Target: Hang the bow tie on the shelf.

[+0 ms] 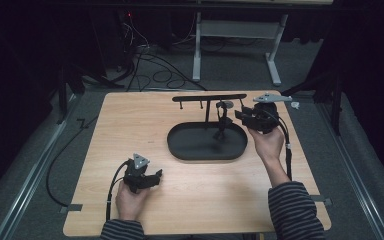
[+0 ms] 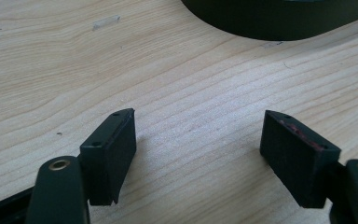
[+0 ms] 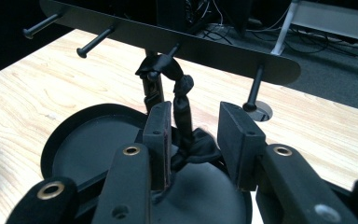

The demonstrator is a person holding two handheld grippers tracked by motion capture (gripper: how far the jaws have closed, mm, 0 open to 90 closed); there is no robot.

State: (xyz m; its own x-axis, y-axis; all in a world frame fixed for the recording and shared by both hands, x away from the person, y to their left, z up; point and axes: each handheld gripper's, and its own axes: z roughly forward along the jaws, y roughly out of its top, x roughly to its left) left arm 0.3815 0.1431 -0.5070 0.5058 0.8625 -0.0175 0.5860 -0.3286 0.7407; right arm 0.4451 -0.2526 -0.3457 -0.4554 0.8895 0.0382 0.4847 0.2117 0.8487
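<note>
Where the desk reaches its far right quarter, the right gripper is held up beside a black oval tray that lies right of the desk's middle. From the tray rises a thin post carrying a black crossbar with short pegs pointing toward the person. A black fabric loop, knotted and crumpled, hangs from one peg near the crossbar's right end and trails down toward the tray floor. In the right gripper view, the right gripper has its jaws partly apart, one on each side of the hanging fabric; the left-hand jaw in that view appears to touch the cloth, while a gap shows at the other, so whether the fabric is actually gripped cannot be told. The right hand holds that tool from below, a striped sleeve behind it.

Near the desk's front left edge, the left gripper rests low in the left hand. The left gripper has its jaws spread wide over bare wood, holding nothing, with the tray's rim just ahead.
</note>
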